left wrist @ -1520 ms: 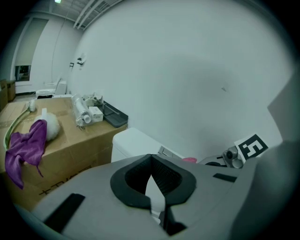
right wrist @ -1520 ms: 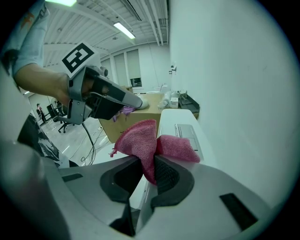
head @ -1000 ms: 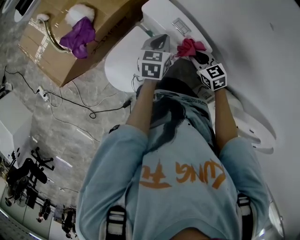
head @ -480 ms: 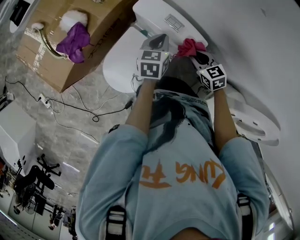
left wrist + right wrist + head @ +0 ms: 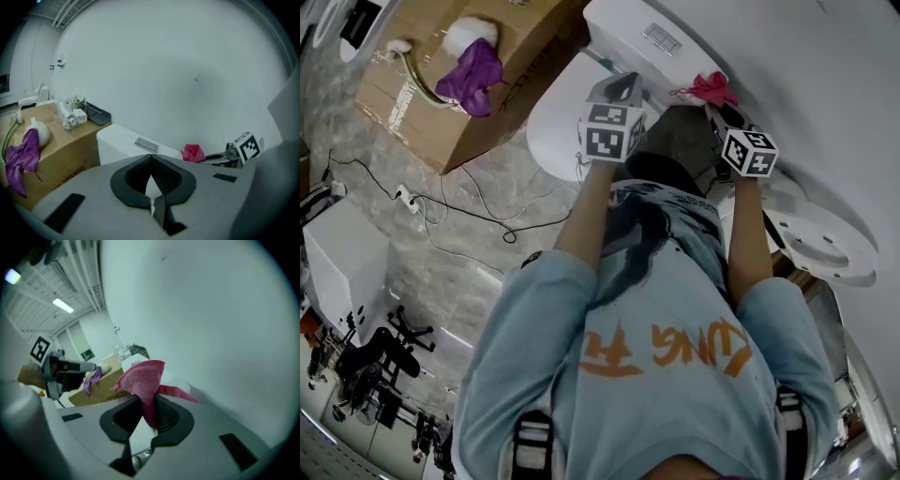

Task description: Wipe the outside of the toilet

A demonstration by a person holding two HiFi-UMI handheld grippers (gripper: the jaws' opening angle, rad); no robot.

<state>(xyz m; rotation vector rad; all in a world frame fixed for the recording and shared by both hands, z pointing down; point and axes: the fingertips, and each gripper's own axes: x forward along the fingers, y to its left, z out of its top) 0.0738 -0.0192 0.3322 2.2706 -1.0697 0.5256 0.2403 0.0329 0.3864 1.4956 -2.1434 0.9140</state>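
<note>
- Right gripper (image 5: 149, 404) has its jaws clamped on a pink cloth (image 5: 142, 378).
- Left gripper (image 5: 151, 158) has its jaws together, holding nothing.
- Toilet (image 5: 555, 127) lies at 12 o'clock in the head view, partly hidden by the person's legs.

On grey tiled floor (image 5: 459, 281): box (image 5: 525, 37) upper left, toilet (image 5: 558, 117) top centre, cables (image 5: 459, 211) and power strip (image 5: 405, 197) mid-left, white cabinet (image 5: 342, 262) left edge.
</note>
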